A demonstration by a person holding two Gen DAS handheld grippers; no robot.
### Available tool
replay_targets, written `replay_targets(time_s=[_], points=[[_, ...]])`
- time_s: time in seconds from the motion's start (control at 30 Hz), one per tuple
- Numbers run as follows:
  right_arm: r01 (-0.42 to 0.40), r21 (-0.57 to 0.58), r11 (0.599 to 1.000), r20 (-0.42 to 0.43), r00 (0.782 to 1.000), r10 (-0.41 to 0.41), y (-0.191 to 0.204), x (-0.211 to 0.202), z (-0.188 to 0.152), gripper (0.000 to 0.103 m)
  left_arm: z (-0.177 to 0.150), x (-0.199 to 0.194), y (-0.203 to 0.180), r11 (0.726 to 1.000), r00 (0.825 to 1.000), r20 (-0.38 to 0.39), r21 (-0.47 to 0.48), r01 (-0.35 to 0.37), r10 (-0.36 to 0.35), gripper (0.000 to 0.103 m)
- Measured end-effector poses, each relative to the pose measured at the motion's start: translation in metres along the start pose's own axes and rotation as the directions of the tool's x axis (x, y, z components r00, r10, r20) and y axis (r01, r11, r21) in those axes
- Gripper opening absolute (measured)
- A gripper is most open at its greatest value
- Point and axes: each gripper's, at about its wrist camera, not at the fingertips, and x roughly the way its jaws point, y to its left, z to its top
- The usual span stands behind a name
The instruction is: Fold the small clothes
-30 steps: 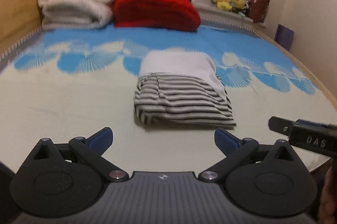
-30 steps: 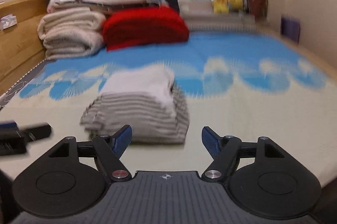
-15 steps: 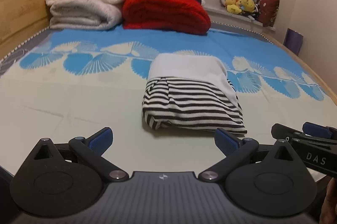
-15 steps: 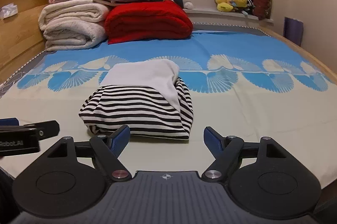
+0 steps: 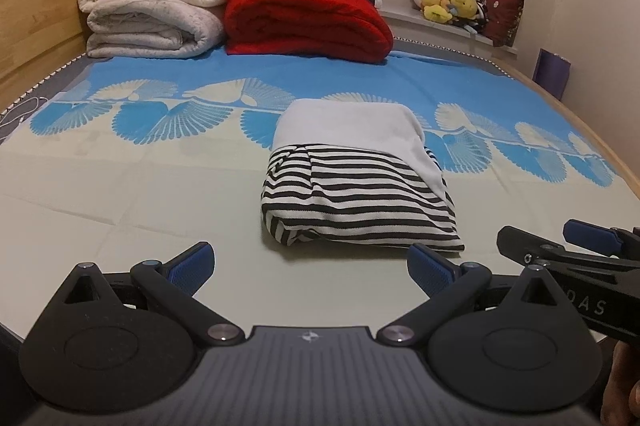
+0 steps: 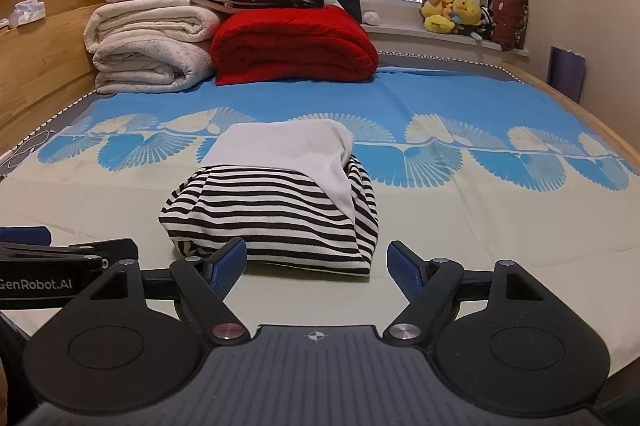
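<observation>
I read "GenRobot.AI" on my left claw (image 6: pixel 60 266). The folded striped garment (image 6: pixel 276 214) lies on the bed (image 6: pixel 500 226) just ahead of my right claw (image 6: pixel 316 266); both claws gape empty.

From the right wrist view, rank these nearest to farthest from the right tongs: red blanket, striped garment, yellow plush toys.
1. Striped garment: folded on the bed just ahead of the right tongs, slightly left.
2. Red blanket: farther up the bed, left of centre.
3. Yellow plush toys: on the window sill, upper right.
</observation>
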Motion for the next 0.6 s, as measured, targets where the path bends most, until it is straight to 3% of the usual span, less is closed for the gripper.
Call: replay_targets(time_s=[0.6], points=[[0.002,-0.031,1.000,0.014,1.000,-0.001,0.0064,-0.0007,0.0005,0.079,0.0003,0.0008,0.0004,1.000,1.000,0.001,-0.005,0.013,-0.013,0.103]])
